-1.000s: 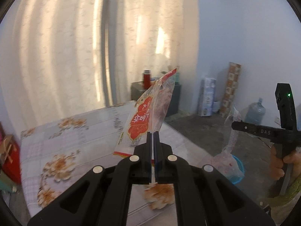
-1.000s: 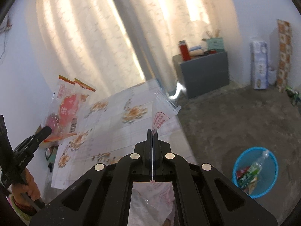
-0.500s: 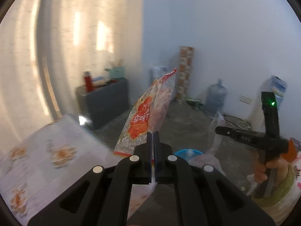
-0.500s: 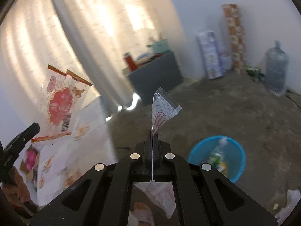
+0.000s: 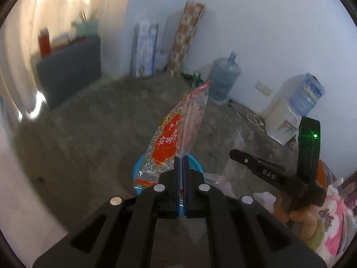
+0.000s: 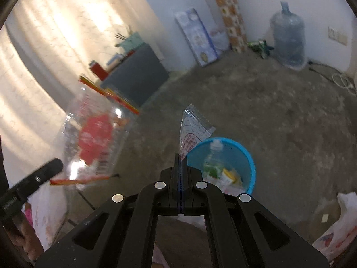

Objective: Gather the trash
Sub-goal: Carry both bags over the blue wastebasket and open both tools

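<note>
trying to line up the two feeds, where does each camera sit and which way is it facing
Left wrist: rides the left gripper, angled down at the floor; its shut jaws clamp a red-printed bag; the right gripper and a hand show at right.
Right wrist: rides the right gripper, tilted down at the blue bin; its shut jaws clamp a clear wrapper; the left gripper's tip shows at lower left.
Shared: the blue bin, water jug, grey cabinet, red-printed bag.
</note>
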Demonstrator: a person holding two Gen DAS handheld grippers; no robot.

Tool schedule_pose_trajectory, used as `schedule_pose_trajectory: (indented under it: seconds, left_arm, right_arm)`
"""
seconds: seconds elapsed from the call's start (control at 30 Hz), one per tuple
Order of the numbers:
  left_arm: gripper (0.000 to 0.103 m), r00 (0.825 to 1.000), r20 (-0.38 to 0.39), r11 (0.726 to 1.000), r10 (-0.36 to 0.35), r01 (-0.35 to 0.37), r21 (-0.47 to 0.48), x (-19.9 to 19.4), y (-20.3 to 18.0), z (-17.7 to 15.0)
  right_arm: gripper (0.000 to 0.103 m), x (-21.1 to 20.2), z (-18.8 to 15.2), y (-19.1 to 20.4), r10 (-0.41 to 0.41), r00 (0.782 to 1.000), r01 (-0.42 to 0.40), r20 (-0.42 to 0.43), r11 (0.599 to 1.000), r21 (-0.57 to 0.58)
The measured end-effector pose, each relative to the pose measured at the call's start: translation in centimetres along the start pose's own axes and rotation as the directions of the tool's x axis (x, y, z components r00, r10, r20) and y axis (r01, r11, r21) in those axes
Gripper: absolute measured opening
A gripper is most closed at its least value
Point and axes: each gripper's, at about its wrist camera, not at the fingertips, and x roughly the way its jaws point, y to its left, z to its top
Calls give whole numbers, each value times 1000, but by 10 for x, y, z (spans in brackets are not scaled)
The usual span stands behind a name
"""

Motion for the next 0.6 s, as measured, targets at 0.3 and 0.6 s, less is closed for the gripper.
schedule_pose_trajectory:
  seconds: [0.3,0.6]
  left_arm:
    - [1,989,-147,997,-10,-1,-76,115,21,-2]
    - [39,958,-285,994,-16,-16,-109,175,51,-23]
  right_arm:
    - [0,56,-5,-31,-15,997,20,-78,997,73]
    - [6,114,-30,-52,-113,974,132,-197,988,81]
